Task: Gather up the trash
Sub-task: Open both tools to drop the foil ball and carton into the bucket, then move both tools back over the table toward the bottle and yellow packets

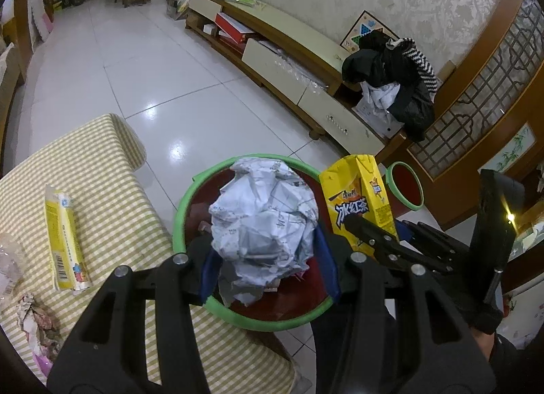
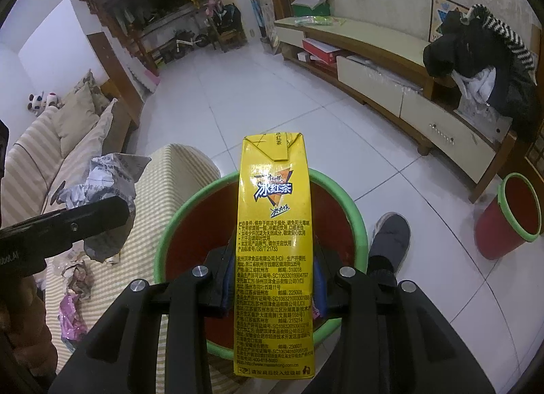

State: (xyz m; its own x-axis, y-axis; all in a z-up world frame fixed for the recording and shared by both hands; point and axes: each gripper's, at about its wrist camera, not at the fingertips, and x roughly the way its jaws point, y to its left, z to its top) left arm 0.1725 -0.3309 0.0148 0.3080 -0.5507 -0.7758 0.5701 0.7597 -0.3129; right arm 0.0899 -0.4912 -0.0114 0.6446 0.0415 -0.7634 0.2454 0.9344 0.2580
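- Our right gripper (image 2: 272,278) pinches one yellow carton (image 2: 273,258) above the green-rimmed bin (image 2: 353,210), long axis pointing away from us.
- Our left gripper (image 1: 268,258) clamps one crumpled paper ball (image 1: 261,220) above that bin.
- We count two bins; the second bin (image 2: 510,217) stands beyond it.

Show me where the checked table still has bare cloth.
Bare cloth on the table lies beyond the yellow packet, toward its far corner. Crowded: the near-left edge, with crumpled wrappers. The bin borders the right.
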